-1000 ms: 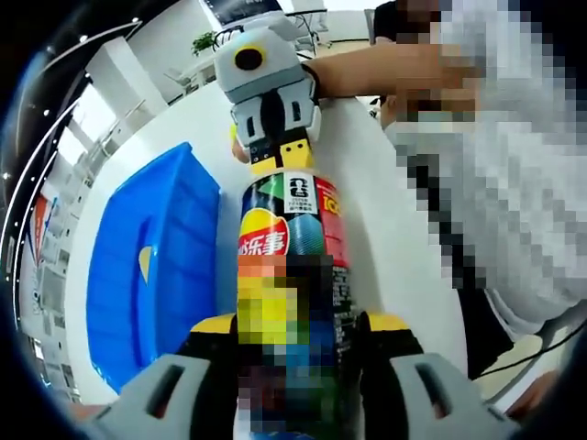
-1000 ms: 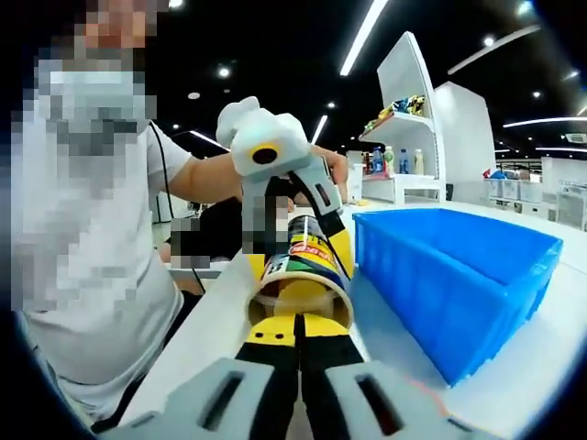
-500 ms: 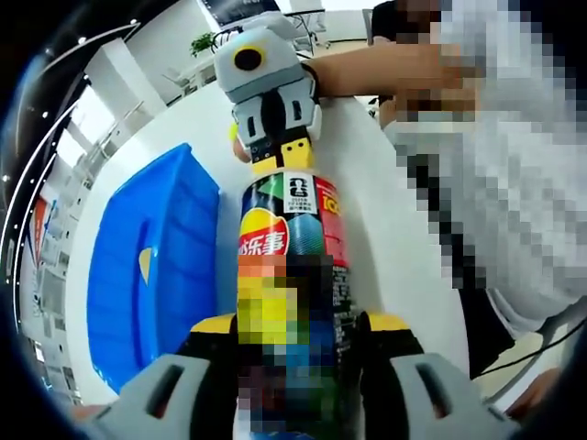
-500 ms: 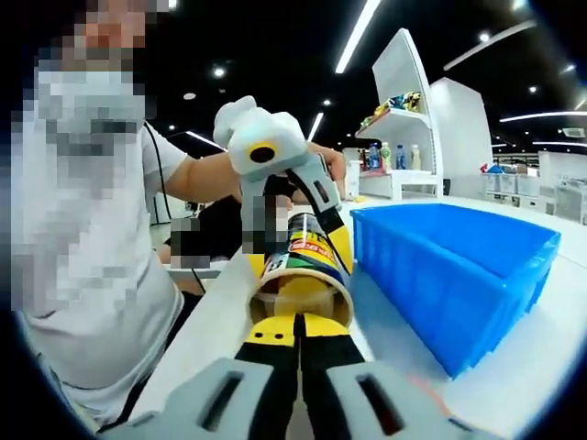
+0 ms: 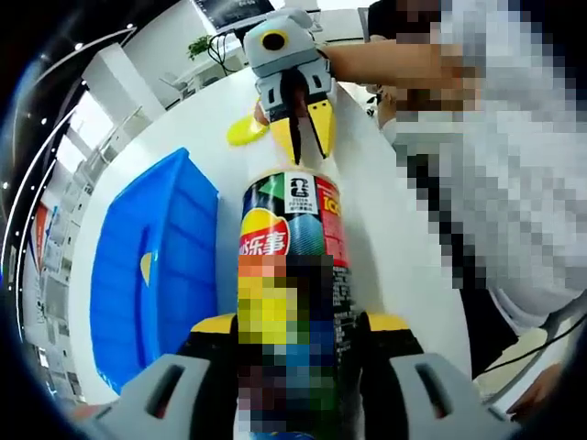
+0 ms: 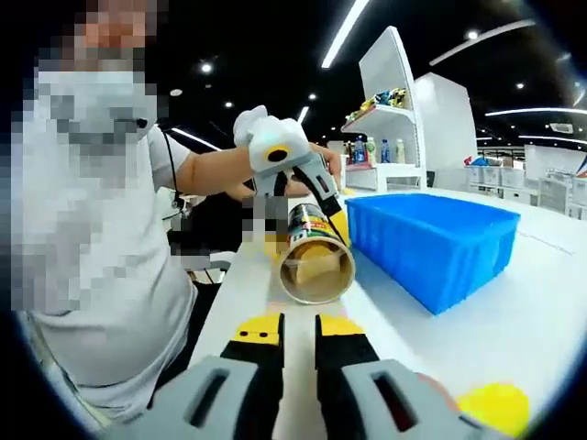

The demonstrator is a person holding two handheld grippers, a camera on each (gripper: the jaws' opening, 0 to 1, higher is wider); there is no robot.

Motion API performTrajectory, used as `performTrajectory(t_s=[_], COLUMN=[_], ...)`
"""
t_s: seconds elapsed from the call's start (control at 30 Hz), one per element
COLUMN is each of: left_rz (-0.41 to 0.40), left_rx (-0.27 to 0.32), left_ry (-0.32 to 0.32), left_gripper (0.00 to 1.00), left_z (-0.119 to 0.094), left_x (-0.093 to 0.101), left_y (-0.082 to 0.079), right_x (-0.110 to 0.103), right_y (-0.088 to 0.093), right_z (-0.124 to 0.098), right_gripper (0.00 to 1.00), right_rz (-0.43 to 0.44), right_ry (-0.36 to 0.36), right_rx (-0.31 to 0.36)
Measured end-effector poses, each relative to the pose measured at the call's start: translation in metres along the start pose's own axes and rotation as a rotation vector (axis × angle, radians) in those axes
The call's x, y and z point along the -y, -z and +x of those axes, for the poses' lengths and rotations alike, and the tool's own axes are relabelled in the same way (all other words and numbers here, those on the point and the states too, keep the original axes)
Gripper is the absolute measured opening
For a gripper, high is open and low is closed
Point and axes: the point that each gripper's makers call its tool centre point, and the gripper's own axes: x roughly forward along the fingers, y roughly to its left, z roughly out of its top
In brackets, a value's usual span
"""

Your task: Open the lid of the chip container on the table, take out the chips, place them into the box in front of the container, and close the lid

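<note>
A chip can lies on its side over the white table, and my left gripper is shut on its body. In the right gripper view the left gripper holds the far end of the can. The can's open mouth faces the camera, with chips showing inside. My right gripper hangs a short way back from the mouth, jaws narrowly open with nothing between them. It shows as the right gripper beyond the can's mouth. The yellow lid lies on the table, also seen as the lid. The blue box stands beside the can.
A person in a white shirt stands at the table's edge, with the forearm reaching over it. The blue box takes up the table on one side of the can. White shelves stand far behind.
My right gripper has drawn back from the can's mouth, and its jaws, shut before, now stand slightly apart. The left gripper still holds the can in the same place.
</note>
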Motion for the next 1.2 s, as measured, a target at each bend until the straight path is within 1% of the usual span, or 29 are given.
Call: performTrajectory(t_s=[0.03,0.07,0.1,0.13,0.2,0.33,0.37,0.4,0.47,0.6,0.63,0.73,0.77,0.83,0.93,1.0,1.13,1.17,1.2], left_rz=[-0.001,0.002,0.003,0.004,0.011,0.027,0.047,0.083,0.077,0.084,0.091,0.078,0.080,0.072,0.060,0.052,0.026,0.010,-0.005], left_rx=[0.001,0.002,0.001,0.000,0.004,0.020,0.033,0.051,0.052,0.053,0.058,0.064,0.076,0.082,0.110,0.142,0.200,0.234,0.253], left_ry=[0.001,0.004,0.005,0.005,0.005,-0.004,-0.018,-0.019,-0.032,-0.038,-0.051,-0.054,-0.057,-0.059,-0.062,-0.074,-0.076,-0.067,-0.066], left_gripper=[0.52,0.52,0.52,0.52,0.52,0.52,0.51,0.51,0.51,0.51,0.51,0.51,0.51,0.51,0.51,0.51,0.51,0.51,0.51], left_z=[0.000,0.000,0.000,0.000,0.000,-0.001,-0.001,-0.001,-0.002,-0.003,-0.004,-0.007,-0.008,-0.011,-0.016,-0.020,-0.029,-0.031,-0.033], left_x=[0.000,0.001,0.001,0.001,0.002,0.004,0.003,0.004,0.007,0.005,0.004,0.005,0.005,0.005,0.003,0.001,0.001,0.002,0.002], left_y=[0.000,-0.001,-0.001,-0.001,-0.001,-0.002,-0.004,-0.006,-0.007,-0.005,-0.004,-0.003,-0.004,-0.005,-0.010,-0.016,-0.027,-0.033,-0.037], right_x=[0.002,0.001,0.000,0.002,0.011,0.018,0.019,0.019,0.020,0.019,0.018,0.019,0.020,0.022,0.025,0.026,0.027,0.028,0.028], right_y=[-0.005,-0.011,-0.018,-0.019,-0.014,-0.012,-0.012,-0.012,-0.011,-0.010,-0.010,-0.010,-0.010,-0.009,-0.009,-0.008,-0.007,-0.007,-0.007], right_z=[-0.001,-0.003,-0.006,-0.007,-0.007,-0.007,-0.008,-0.007,-0.007,-0.007,-0.006,-0.006,-0.006,-0.006,-0.007,-0.007,-0.008,-0.008,-0.008], right_gripper=[0.15,0.15,0.15,0.16,0.16,0.17,0.18,0.18,0.18,0.20,0.20,0.20,0.20,0.20,0.20,0.20,0.20,0.19,0.19], right_rz=[-0.018,-0.016,0.016,0.019,0.031,0.053,0.056,0.058,0.055,0.040,0.037,0.041,0.042,0.049,0.057,0.058,0.060,0.061,0.059], right_ry=[0.013,0.014,0.002,0.003,0.026,0.046,0.052,0.057,0.063,0.060,0.062,0.069,0.073,0.079,0.090,0.094,0.102,0.104,0.106], right_rx=[0.034,0.066,0.113,0.123,0.107,0.107,0.109,0.109,0.107,0.103,0.101,0.100,0.098,0.099,0.098,0.097,0.095,0.095,0.094])
